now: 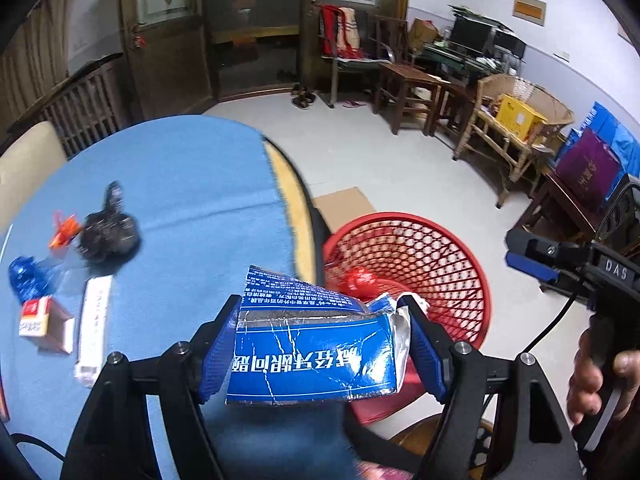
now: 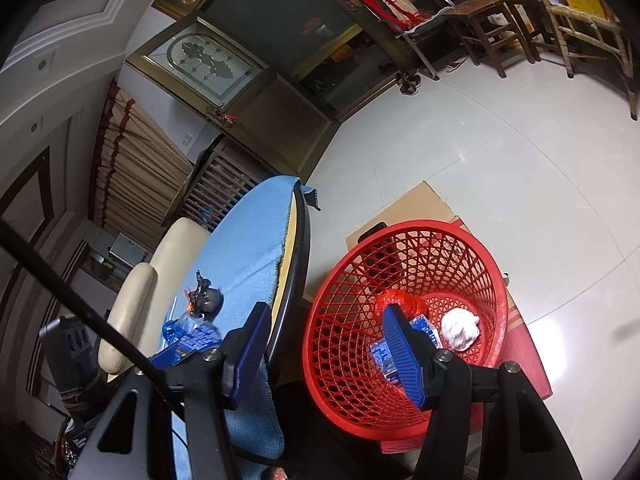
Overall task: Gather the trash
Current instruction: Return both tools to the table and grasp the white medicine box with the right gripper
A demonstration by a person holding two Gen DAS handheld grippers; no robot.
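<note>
My left gripper is shut on a crushed blue carton with white print, held near the table edge beside the red mesh basket. On the blue tablecloth lie a black wrapper, an orange wrapper, a blue wrapper, a small red-white box and a long white box. My right gripper is open and empty over the gap between table and red mesh basket. The basket holds a white paper wad, red plastic and blue packaging.
The round table has a yellow rim. A cream chair stands at its far side. Cardboard lies on the floor under the basket. Wooden chairs, stools and a wicker chair line the far wall.
</note>
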